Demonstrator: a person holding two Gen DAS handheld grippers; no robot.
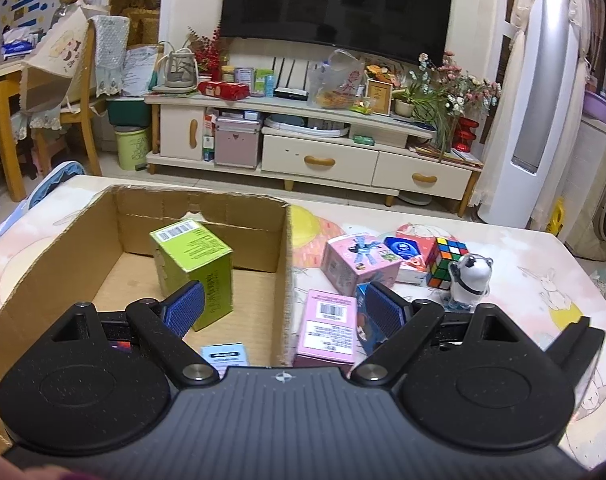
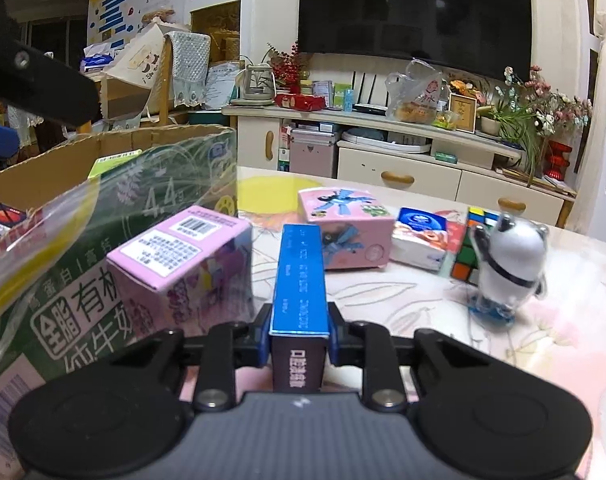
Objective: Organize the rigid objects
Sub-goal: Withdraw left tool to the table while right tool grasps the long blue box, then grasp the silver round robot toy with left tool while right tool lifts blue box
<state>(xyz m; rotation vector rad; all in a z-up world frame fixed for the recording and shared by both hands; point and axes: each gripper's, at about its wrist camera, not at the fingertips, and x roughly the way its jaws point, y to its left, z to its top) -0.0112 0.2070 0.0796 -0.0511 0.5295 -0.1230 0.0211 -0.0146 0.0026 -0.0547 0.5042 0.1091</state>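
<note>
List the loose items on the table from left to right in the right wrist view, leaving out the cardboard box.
Pink barcode box → narrow blue box clamped in the right hand-held gripper → pink cartoon box → tissue pack → Rubik's cube → panda figurine.

Dark television (image 1: 335, 4) above a cream cabinet (image 1: 319, 156), dried flowers (image 1: 463, 88) at right, wooden chair (image 1: 79, 92) at left

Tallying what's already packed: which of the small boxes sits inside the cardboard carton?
The green box, with a barcode on top. The two pink boxes and the blue box stand outside the carton, on the table.
</note>
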